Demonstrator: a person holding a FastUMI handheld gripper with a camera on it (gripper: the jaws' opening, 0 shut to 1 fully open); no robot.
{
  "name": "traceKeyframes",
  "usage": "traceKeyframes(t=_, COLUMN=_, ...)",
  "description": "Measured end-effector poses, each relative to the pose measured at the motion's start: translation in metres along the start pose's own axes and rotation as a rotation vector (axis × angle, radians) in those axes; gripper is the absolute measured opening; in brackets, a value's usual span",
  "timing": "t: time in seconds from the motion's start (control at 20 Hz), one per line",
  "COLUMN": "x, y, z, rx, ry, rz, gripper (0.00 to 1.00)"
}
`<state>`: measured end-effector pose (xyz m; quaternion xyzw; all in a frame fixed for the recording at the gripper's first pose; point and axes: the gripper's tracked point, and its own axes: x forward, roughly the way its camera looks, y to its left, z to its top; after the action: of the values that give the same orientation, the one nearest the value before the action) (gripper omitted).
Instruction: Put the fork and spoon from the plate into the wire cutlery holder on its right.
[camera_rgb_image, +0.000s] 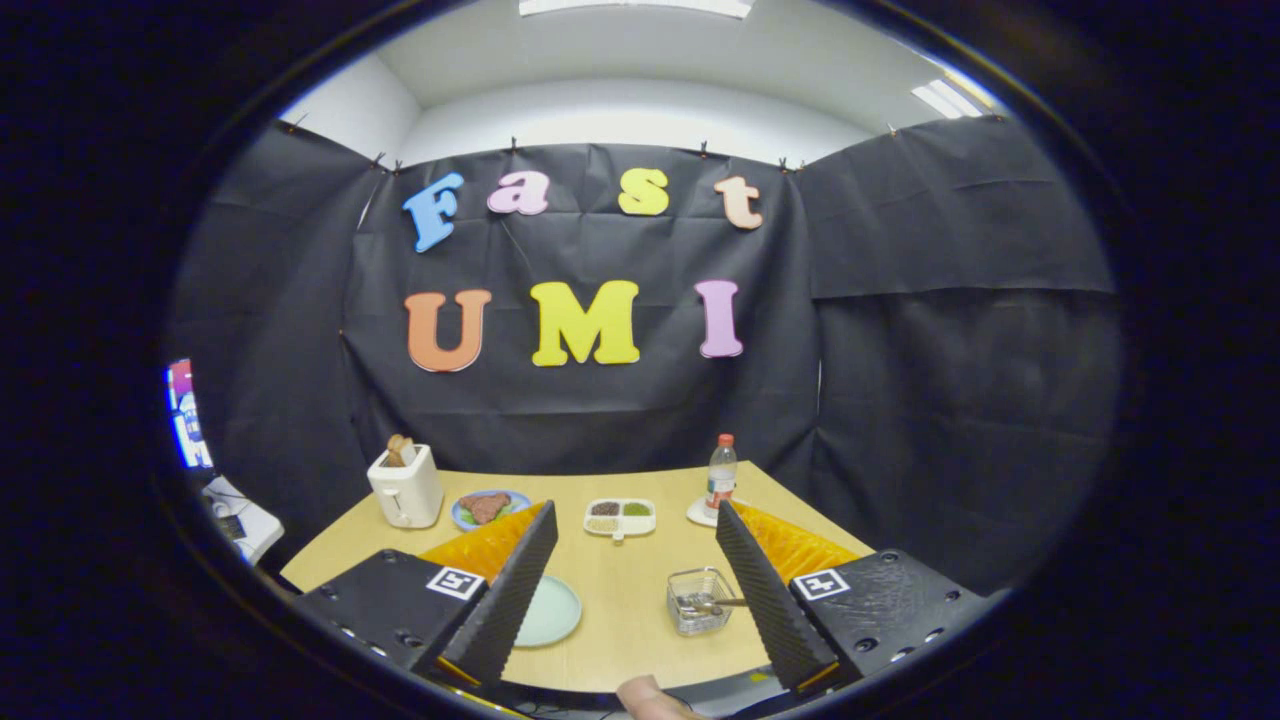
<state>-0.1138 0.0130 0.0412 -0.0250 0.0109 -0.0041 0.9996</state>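
My fingers (632, 590) stand wide apart with nothing between them, held back and above the table (620, 570), so I judge the job near its end, or at a check before I pull away. The pale green plate (548, 610) lies just beside my left finger, partly behind it, and the part I can see is bare. The wire cutlery holder (700, 600) sits to its right, close to my right finger, and there is metal cutlery (705, 604) lying in it, with a handle poking out toward that finger; I cannot tell fork from spoon at this size, nor whether both are there. To do this step well, I would look behind my left finger first to be sure nothing is left on the hidden part of the plate. If a piece remains, I would come down on its handle with the fingers square across it, lift it clear, and lower it into the holder without knocking the light wire frame. Farther back stand a toaster (405, 487), a blue plate of food (490, 508), a divided dish (620, 517) and a bottle (721, 475), all well apart from my work.
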Motion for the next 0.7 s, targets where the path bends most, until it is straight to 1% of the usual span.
traceKeyframes(t=0.25, x=-0.020, y=0.018, z=0.002, rx=-0.047, ry=-0.036, rz=0.018, gripper=0.96)
traceKeyframes(t=0.4, x=-0.023, y=0.028, z=0.003, rx=-0.065, ry=-0.074, rz=0.027, gripper=0.96)
traceKeyframes(t=0.5, x=-0.027, y=0.025, z=0.004, rx=-0.071, ry=-0.103, rz=0.000, gripper=0.96)
traceKeyframes(t=0.7, x=-0.029, y=0.030, z=-0.004, rx=-0.065, ry=-0.110, rz=0.012, gripper=0.96)
